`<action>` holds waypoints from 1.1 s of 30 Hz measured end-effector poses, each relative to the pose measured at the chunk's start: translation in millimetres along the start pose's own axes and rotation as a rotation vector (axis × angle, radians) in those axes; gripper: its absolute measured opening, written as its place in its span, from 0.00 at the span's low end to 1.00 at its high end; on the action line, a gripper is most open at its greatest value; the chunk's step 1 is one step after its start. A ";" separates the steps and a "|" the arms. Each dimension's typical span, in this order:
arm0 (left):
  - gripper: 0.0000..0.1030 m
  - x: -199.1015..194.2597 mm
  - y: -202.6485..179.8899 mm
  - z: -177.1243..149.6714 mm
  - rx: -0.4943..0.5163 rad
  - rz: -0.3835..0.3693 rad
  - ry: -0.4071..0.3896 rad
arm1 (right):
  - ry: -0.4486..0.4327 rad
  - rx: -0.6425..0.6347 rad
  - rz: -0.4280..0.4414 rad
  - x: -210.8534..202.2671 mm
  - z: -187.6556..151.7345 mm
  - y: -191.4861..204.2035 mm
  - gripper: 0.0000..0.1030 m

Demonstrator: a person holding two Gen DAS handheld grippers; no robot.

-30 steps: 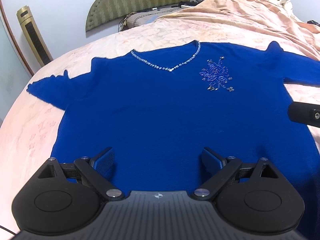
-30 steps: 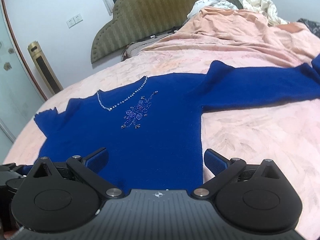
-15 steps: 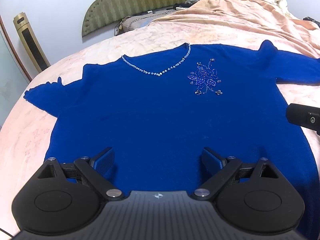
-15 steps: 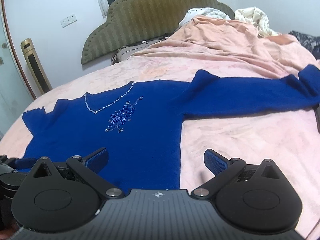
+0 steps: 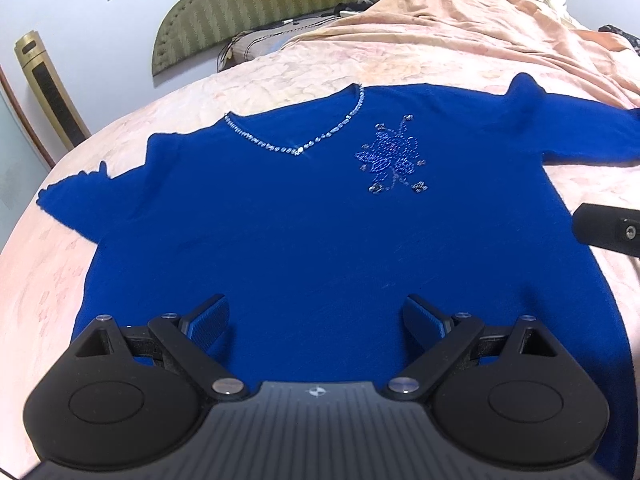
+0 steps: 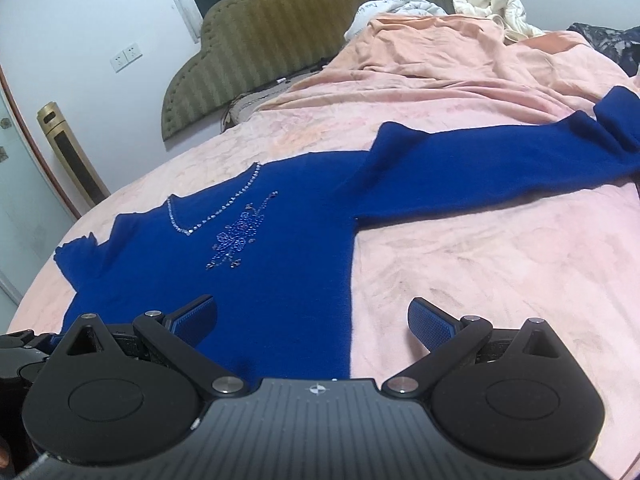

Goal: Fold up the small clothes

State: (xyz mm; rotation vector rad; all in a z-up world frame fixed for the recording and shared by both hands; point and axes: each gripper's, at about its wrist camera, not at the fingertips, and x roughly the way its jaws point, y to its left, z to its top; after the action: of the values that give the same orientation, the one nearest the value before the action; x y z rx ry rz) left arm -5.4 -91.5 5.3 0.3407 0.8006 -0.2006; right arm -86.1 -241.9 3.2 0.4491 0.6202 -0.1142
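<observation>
A royal-blue sweater [image 5: 304,216] lies flat and face up on the pink bed, with a beaded V-neck [image 5: 300,148] and a sequin flower [image 5: 394,158]. My left gripper [image 5: 316,318] hovers open over its lower hem, nothing between the fingers. In the right wrist view the sweater [image 6: 264,256] spreads to the left, its long right sleeve [image 6: 500,168] stretched out to the right. My right gripper [image 6: 312,314] is open above the sweater's right side edge near the hem. A black part of the right gripper [image 5: 608,230] shows at the left view's right edge.
The pink bedsheet [image 6: 500,272] surrounds the sweater. A rumpled peach blanket [image 6: 460,56] and white bedding [image 6: 492,4] pile up at the back. An olive headboard [image 6: 280,32] stands against the wall, and a gold tower appliance [image 5: 48,92] beside the bed.
Both grippers have shifted a little over the sweater's hem, and the views have tilted slightly. Both stay open, and the sweater has not moved.
</observation>
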 end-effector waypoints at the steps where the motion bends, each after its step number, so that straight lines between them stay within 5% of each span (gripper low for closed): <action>1: 0.92 0.1 -1.0 1.0 0.001 -0.005 -0.005 | 0.001 -0.001 -0.004 0.7 0.2 -0.2 1.00; 7: 0.92 -5.2 -8.2 7.4 0.005 -0.060 -0.055 | 0.009 0.013 -0.002 3.7 4.0 -7.1 1.00; 12: 0.92 -4.7 -15.4 10.0 0.049 -0.099 -0.055 | -0.044 0.041 -0.086 -5.9 26.5 -40.5 0.99; 22: 0.92 0.6 -16.3 12.9 0.063 -0.107 -0.043 | -0.218 0.306 -0.451 -33.6 127.0 -221.9 0.79; 30: 0.92 3.4 -19.2 12.0 0.091 -0.065 -0.029 | -0.128 0.525 -0.447 6.0 150.5 -315.0 0.69; 31: 0.92 2.7 -18.7 12.0 0.094 -0.063 -0.029 | -0.132 0.532 -0.434 8.5 150.6 -316.6 0.63; 33: 0.92 1.0 -18.0 11.9 0.101 -0.058 -0.036 | -0.132 0.551 -0.423 10.5 151.8 -319.0 0.25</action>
State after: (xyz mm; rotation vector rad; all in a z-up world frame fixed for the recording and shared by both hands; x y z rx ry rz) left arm -2.3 -112.7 8.2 0.4084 0.7663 -0.3012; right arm -71.4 -594.7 -12.1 0.8294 0.5421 -0.7247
